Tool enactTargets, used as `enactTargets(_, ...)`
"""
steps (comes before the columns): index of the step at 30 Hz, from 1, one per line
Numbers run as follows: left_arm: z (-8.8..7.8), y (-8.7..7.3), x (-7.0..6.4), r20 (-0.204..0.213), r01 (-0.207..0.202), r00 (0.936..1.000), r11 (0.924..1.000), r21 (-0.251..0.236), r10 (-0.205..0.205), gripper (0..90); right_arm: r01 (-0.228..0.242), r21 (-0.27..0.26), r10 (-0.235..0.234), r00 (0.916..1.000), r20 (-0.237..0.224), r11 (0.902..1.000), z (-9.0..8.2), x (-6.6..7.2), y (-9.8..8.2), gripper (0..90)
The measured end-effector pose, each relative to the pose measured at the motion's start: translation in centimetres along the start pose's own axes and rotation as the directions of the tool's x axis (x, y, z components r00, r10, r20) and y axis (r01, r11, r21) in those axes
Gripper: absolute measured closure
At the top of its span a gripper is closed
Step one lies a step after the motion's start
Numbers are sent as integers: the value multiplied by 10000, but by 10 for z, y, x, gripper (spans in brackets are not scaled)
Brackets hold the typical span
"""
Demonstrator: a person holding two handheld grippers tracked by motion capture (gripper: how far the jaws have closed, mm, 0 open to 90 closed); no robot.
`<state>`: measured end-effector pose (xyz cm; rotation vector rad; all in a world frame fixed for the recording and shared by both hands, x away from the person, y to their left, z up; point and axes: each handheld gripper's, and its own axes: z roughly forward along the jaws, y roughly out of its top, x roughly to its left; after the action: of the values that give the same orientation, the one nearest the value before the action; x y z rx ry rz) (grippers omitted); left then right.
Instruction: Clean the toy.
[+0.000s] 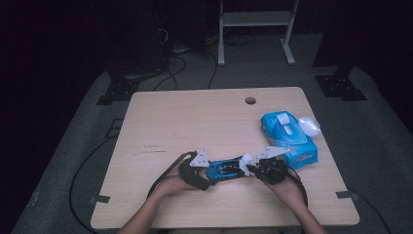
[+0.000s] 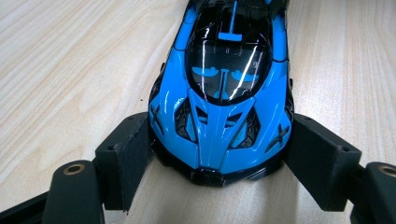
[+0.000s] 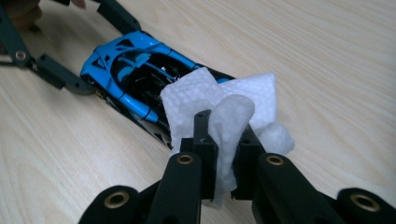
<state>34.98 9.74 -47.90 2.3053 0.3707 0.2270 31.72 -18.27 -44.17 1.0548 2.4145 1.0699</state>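
Blue toy car (image 1: 226, 169): we see it lying on the wooden table (image 1: 195, 122) near the front edge, between our two hands, its length running left to right.
Car's build: glossy blue and black shell; we judge it hard, stiff and light, with smooth paint that could slip between pads and small trim that could snap if squeezed hard.
Left gripper (image 2: 212, 163): we have its jaws standing fairly wide, one padded face on each side of the car's nose, touching or all but touching the flanks; we read this as a steadying grip on the car.
Best hold on the car: we judge the low flanks by the nose right, as the body is widest and sturdiest there; the cabin glass and the fine rear parts are better left alone.
White wipe (image 3: 224, 116): soft, thin and limp; it drapes over the car's rear end.
Right gripper (image 3: 223, 161): we have it clamped tight on a fold of the wipe, the rest fanning out beyond the tips.
Handling the wipe: we expect it to bunch and drag, so light pressure suits.
Wipes pack (image 1: 288, 136): blue, on the table's right side, far from the car, apart from it.
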Motion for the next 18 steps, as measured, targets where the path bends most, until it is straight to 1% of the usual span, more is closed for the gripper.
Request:
enactTargets(1, 0, 0, 0, 17, 11, 10000, 10000, -27, -11, 251, 34, -46, -34, 9999, 105, 10000, 0, -1, 2, 832)
enactTargets(3, 0, 1, 0, 14, -41, 10000, 10000, 19, 41, 251, -115, -270, 116, 9999, 34, 9996, 0, -2, 9, 832)
enactTargets(5, 0, 1, 0, 18, -21, 10000, 10000, 1, 21, 251, -6, -290, 8, 10000, 69, 9996, 3, -2, 17, 832)
enactTargets(6, 0, 1, 0, 12, -22, 10000, 10000, -1, 22, 251, 104, -243, -103, 9999, 76, 9996, 5, -2, 21, 832)
enactTargets(7, 0, 1, 0, 2, -24, 10000, 10000, 1, 24, 251, 120, -199, -118, 9999, 122, 9997, 9, -3, 25, 831)
enactTargets(9, 0, 1, 0, 1, -39, 10000, 10000, 16, 39, 251, 228, 103, -231, 9993, 308, 9997, 18, -6, 30, 831)
enactTargets(11, 0, 0, 0, 14, 24, 10000, 10000, 12, -24, 252, 287, 473, -304, 9989, 370, 9985, 29, -10, 30, 831)
enactTargets(12, 0, 0, 0, 20, 10, 10000, 10000, -13, -10, 252, 260, 398, -271, 9993, 273, 9989, 31, -11, 28, 832)
enactTargets(13, 0, 0, 0, 35, 10, 10000, 10000, -25, -10, 252, 95, 382, -104, 9997, 218, 9992, 30, -12, 28, 831)
enactTargets(14, 0, 0, 0, 48, 12, 10000, 10000, -46, -12, 252, 195, 438, -210, 9992, 342, 9989, 28, -13, 28, 831)
enactTargets(15, 0, 0, 1, 55, -6, 10000, 10000, -42, 7, 252, 290, 414, -316, 9976, 615, 9987, 25, -13, 28, 832)
enactTargets(16, 0, 0, 1, 52, 2, 10000, 10000, -47, -2, 252, 157, 357, -181, 9975, 689, 9992, 22, -14, 28, 832)
enactTargets(18, 0, 0, 0, 40, -9, 10000, 10000, -31, 9, 252, -270, 174, 260, 9981, 568, 9995, 16, -20, 26, 832)
